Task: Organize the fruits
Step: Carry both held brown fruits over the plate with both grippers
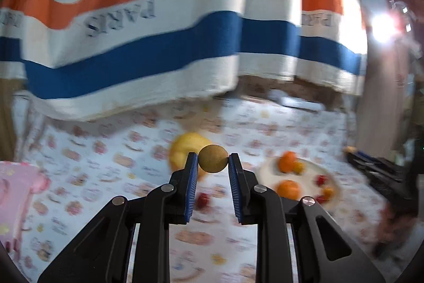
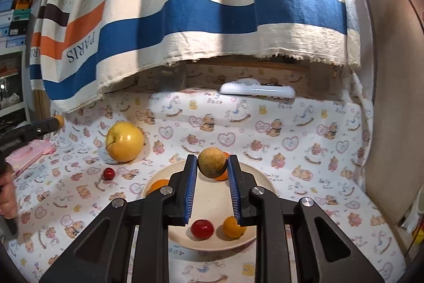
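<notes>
Right fruit: round, dull brown-yellow ball (image 2: 212, 162), pinched at the tips of the right gripper (image 2: 212, 163), above the plate (image 2: 212, 243).
Left fruit: similar brown ball (image 1: 213, 159), clamped in the left gripper (image 1: 213, 161).
Apple: big, yellow (image 2: 125, 142), on the cloth beside the plate.

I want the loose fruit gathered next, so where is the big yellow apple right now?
In the right wrist view the yellow apple lies on the bear-print cloth, left of and behind the cream plate, with a small red fruit just in front of it.
</notes>
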{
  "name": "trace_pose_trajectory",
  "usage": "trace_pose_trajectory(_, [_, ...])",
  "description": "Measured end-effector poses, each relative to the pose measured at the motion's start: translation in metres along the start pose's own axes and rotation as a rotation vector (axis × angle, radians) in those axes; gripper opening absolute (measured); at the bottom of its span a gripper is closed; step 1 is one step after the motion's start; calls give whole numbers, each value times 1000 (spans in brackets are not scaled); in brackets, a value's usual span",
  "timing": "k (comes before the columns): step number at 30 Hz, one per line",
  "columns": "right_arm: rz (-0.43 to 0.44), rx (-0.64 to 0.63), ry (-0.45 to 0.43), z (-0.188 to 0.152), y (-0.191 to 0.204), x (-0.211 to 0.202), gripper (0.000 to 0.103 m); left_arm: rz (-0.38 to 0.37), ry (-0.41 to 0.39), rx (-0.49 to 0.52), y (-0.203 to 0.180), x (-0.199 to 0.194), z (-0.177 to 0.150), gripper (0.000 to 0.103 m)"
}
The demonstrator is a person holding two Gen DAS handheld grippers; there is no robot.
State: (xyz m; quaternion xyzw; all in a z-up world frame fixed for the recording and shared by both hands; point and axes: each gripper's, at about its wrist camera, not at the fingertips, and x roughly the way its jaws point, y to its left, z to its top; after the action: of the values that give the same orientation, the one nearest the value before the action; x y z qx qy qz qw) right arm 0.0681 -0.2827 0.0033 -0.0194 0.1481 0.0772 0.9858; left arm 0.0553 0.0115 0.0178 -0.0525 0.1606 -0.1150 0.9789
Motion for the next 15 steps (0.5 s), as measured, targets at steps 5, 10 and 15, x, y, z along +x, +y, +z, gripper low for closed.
trace_pose_trajectory(5, [-75, 33, 124, 6, -23, 17, 24, 12, -5, 147, -37, -3, 10, 22])
trace_pose_trajectory(10, [-41, 53, 176, 7, -46, 21, 24, -45, -48, 214, -78, 1, 17, 23])
trace_pose_trajectory(15, [-17, 51, 212, 4, -45, 26, 24, -93, -26, 217, -103, 29, 22, 23])
